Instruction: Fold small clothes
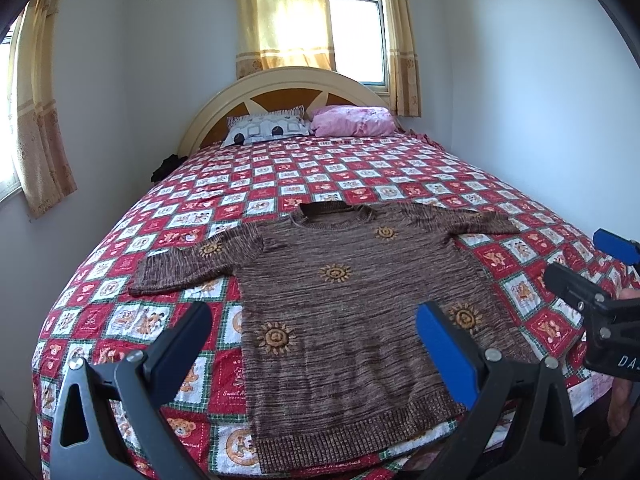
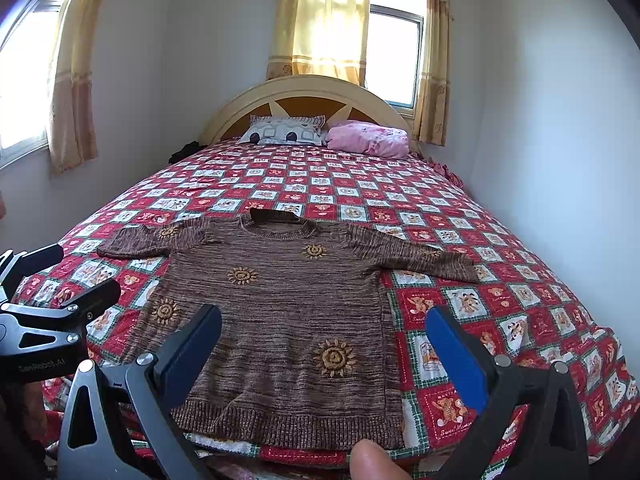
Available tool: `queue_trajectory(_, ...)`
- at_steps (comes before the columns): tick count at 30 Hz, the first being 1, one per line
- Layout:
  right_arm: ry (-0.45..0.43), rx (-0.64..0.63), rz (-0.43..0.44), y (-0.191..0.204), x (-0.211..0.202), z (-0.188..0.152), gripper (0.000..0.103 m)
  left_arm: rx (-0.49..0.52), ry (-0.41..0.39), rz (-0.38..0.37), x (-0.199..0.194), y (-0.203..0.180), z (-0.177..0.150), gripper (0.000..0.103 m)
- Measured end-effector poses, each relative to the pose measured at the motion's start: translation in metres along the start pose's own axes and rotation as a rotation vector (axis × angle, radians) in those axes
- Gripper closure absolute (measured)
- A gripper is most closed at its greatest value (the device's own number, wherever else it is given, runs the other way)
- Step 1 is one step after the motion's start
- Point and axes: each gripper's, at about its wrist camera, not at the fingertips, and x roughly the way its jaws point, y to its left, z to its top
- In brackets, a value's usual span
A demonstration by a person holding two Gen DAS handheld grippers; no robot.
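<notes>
Bright daylight, bent at my edges.
Sun glares through the curtains (image 1: 284,12) and window (image 2: 394,56); my fisheye corners go black.

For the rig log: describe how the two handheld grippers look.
Left gripper and right gripper match: black angular frames with triangular cutouts, silver pivot bolts, blue pads inside the fingers. White lettering marks each body, partly legible. No cables or sleeves show.

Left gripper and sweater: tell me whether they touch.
Apart. The right wrist view shows the left gripper off the sweater's side, over the bedspread, fingers open.
</notes>
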Motion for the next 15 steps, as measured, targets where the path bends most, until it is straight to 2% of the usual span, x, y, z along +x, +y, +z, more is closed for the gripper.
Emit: queue_trajectory(15, 0.003, 0.001, -0.002, 0.0013, 0.0005, -0.0015, 0.001, 0.003, 0.001, 0.001, -0.0011, 0.0016, 0.0006, 0.0)
